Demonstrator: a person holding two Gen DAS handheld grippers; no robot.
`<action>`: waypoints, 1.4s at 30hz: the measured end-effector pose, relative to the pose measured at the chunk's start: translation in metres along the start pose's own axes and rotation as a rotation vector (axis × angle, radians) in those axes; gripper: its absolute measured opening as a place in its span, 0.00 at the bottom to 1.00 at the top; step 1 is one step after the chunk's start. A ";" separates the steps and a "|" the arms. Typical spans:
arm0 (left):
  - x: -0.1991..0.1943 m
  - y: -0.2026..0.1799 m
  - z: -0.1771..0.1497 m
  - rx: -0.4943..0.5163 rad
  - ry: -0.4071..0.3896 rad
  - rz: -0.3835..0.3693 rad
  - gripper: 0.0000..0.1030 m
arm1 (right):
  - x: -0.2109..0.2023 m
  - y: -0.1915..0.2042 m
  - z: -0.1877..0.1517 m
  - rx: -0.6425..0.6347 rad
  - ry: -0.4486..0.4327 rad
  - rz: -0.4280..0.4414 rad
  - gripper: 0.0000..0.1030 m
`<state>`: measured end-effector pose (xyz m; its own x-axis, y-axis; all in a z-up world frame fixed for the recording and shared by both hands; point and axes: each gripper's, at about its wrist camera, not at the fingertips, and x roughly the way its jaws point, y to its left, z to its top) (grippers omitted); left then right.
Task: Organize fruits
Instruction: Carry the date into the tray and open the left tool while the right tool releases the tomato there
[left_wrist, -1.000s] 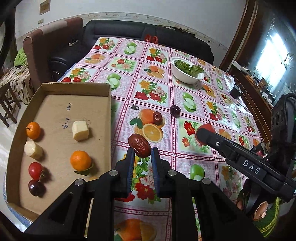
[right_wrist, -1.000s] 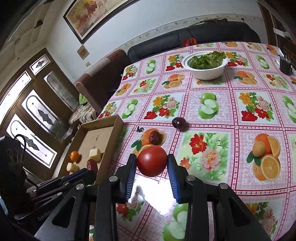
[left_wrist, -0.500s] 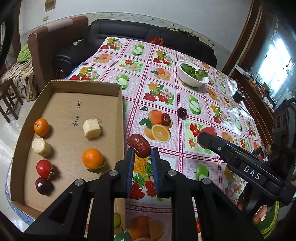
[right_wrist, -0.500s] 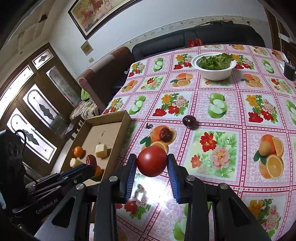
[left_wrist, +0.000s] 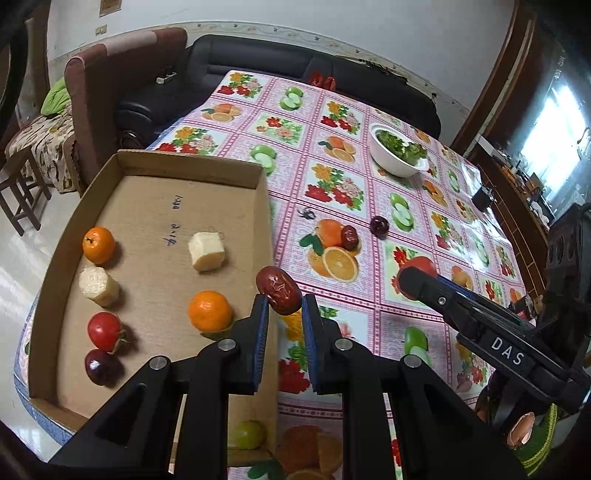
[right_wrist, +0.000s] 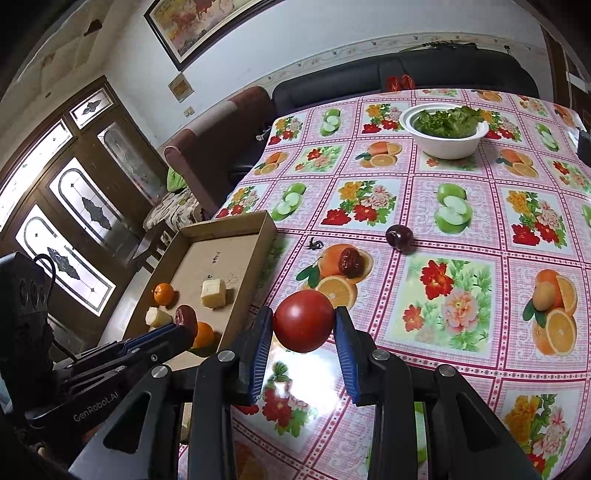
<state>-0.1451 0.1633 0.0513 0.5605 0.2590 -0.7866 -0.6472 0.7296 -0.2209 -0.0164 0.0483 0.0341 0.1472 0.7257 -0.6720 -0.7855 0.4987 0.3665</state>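
While both fruits are carried clear of the counter (right_wrist: 461, 373), each hand-held gripper pinches its own piece: the left hand-held gripper (left_wrist: 283, 317) holds a wrinkled red date (left_wrist: 279, 290) by its lower end between the blue pads, and the right hand-held gripper (right_wrist: 303, 332) clamps a round tomato (right_wrist: 303, 320) across its widest part, probably because a smooth ball slips least when squeezed at the middle. The date hangs right at the near side wall of the cardboard tray (left_wrist: 264, 206), which suggests it is about to go over that wall to join what lies inside. There the fruits sit in two loose columns: an orange (left_wrist: 98, 245), a pale peeled chunk (left_wrist: 98, 287), a small red tomato (left_wrist: 105, 331) and a dark plum (left_wrist: 99, 366) along the far side, then a second pale chunk (left_wrist: 207, 252) and a second orange (left_wrist: 209, 310) nearer the wall. That layout looks like one of each kind per column, so the date and the tomato would likely extend the nearer column. Left on the fruit-printed cloth are another date (right_wrist: 350, 263) and another dark plum (right_wrist: 399, 236), well apart from the tray, with a white bowl of greens (right_wrist: 448, 129) farther back. Care at the wall matters, since the date is gripped only at one end.
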 end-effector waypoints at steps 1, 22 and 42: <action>0.000 0.002 0.001 -0.003 0.000 0.003 0.15 | 0.001 0.002 0.000 -0.002 0.003 0.001 0.33; 0.020 0.077 0.024 -0.111 0.031 0.090 0.15 | 0.061 0.057 0.026 -0.078 0.062 0.066 0.33; 0.069 0.098 0.038 -0.158 0.135 0.174 0.16 | 0.180 0.106 0.052 -0.204 0.212 0.043 0.33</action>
<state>-0.1505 0.2767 -0.0029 0.3667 0.2772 -0.8881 -0.8061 0.5713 -0.1545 -0.0418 0.2560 -0.0145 -0.0008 0.6185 -0.7858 -0.8962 0.3482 0.2750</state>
